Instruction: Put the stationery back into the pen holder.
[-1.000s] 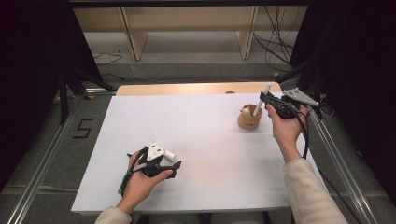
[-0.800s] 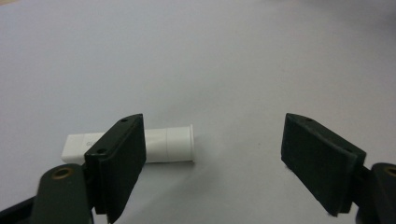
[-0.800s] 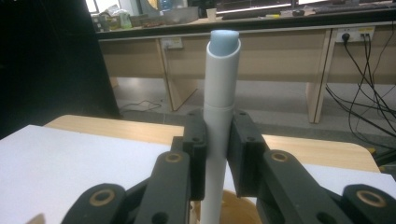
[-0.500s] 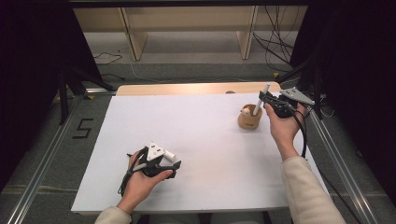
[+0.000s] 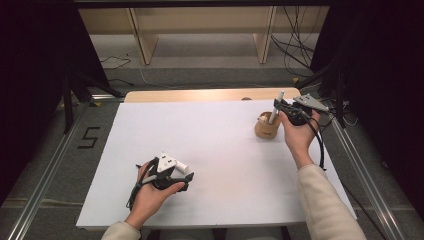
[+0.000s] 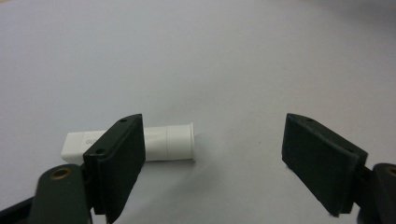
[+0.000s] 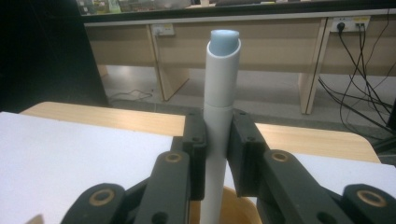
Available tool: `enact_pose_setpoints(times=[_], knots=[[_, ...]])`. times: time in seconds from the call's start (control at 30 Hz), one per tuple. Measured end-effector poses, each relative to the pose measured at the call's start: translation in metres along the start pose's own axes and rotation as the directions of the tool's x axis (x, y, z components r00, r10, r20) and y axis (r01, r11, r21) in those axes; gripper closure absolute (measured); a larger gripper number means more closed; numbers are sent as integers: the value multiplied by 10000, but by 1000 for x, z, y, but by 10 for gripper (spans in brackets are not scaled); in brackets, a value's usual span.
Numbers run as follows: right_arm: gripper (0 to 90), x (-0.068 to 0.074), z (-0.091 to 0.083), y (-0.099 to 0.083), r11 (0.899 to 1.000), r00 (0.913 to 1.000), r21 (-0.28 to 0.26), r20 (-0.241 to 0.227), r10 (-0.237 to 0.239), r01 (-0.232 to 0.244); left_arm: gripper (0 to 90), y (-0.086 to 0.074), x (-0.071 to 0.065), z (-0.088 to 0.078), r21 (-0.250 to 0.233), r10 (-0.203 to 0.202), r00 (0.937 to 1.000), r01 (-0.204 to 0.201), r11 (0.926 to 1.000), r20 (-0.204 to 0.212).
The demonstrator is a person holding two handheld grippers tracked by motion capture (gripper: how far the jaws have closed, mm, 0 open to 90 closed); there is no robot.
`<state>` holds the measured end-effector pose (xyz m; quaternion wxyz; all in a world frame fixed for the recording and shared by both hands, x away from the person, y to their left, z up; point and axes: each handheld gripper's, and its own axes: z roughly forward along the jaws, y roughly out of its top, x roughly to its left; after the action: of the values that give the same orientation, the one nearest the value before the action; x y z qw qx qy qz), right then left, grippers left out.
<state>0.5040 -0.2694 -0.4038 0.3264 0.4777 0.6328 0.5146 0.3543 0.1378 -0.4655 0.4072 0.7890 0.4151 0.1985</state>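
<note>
High view, near to far. One white sheet (image 5: 220,150) covers the table, with a strip of bare wooden tabletop (image 5: 200,95) showing along its far edge.

Item 1: left gripper (image 5: 186,176), one, held in a hand near the sheet's near-left corner. Jaws spread wide, nothing between them.

Item 2: white cap (image 5: 182,165), one, a short tube lying flat on the sheet just beside the left gripper. In the left gripper view the same cap (image 6: 170,142) lies on its side, partly behind one of the jaws, not pinched.

Item 3: wooden cup (image 5: 267,129), one, round, standing towards the sheet's far-right corner.

Item 4: white marker (image 5: 275,107), one, near upright, its lower end over the cup's mouth; whether it touches the cup cannot be told.

Item 5: right gripper (image 5: 278,107), one, held at the right edge beside the cup. In the right gripper view the jaws press on the marker (image 7: 220,88) from both sides, with its pale blue end upward.
</note>
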Motion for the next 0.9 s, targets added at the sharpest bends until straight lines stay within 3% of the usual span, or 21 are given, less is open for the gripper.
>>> enact_pose_setpoints(times=[0.6, 0.9], knots=[[784, 0, 17, -14, 9985, 9997, 479, 10, -262, 262, 209, 0, 0, 0, 7, 1, 10000, -1, 10000, -5], [783, -5, 26, -24, 9946, 9997, 1014, 56, -230, 224, 209, -1, -1, 1, 25, 17, 10000, -17, 10000, 17]])
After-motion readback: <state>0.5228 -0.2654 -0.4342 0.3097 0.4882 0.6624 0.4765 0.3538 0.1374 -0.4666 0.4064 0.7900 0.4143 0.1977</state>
